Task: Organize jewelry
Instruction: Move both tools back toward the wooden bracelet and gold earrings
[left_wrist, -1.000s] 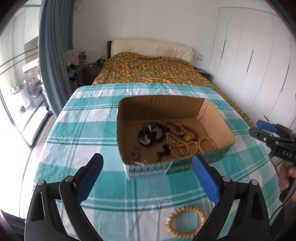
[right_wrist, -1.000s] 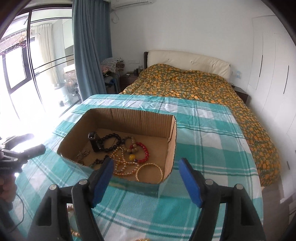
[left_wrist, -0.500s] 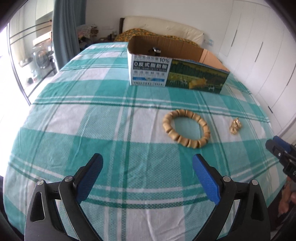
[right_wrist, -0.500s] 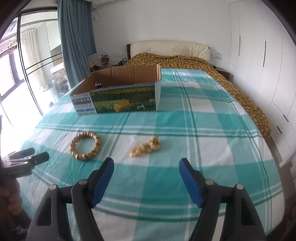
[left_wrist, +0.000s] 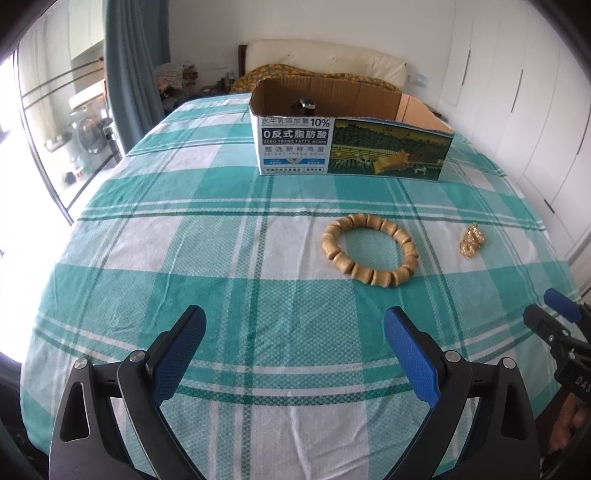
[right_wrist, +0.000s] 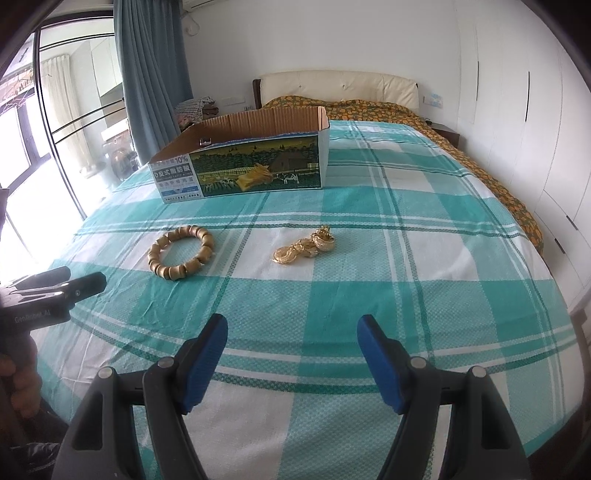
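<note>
Beyond both spread, empty claws (left (left_wrist: 293, 334), right (right_wrist: 291, 338)), the box (left_wrist: 351, 147) reads "ZERO TRANS FATTY ACIDS" and "10%".

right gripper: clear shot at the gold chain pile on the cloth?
Probably yes. The right gripper is open and empty, and only bare checked cloth lies between it and the gold chain pile; the wooden bead bracelet sits off to one side.
</note>
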